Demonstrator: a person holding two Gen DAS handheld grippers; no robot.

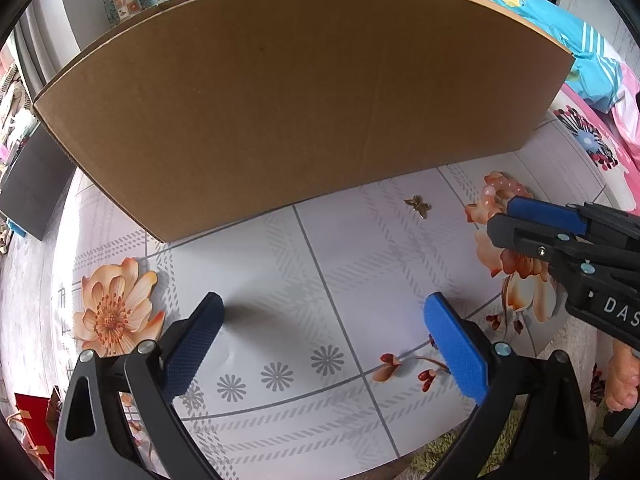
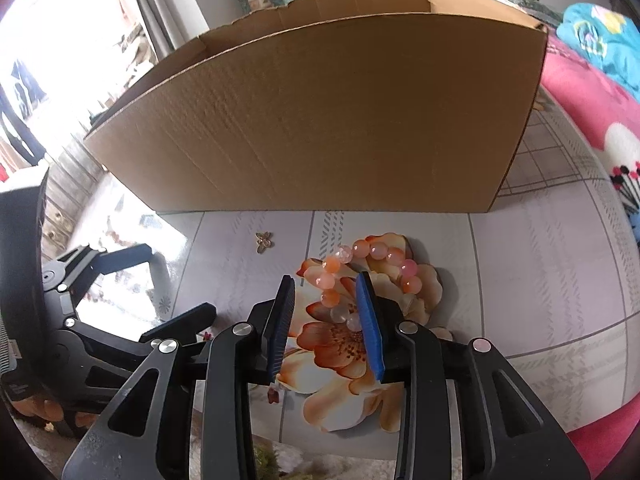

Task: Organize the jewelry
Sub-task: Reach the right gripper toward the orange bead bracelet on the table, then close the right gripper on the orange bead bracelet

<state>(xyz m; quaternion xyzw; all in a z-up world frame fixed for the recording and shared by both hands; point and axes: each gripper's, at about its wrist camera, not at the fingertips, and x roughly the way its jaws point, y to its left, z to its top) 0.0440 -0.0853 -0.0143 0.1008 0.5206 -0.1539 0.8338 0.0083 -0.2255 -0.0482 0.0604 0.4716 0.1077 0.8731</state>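
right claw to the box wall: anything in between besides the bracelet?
Right wrist view: only the bead bracelet on the tablecloth, then bare cloth up to the cardboard box. The butterfly charm sits off to the left, outside that line.

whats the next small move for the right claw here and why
Probably close the right claw on the bead bracelet: its fingers are apart and already straddle the near-left stretch of beads lying on the table. The cardboard box stands just behind. The left claw is open, holding nothing.
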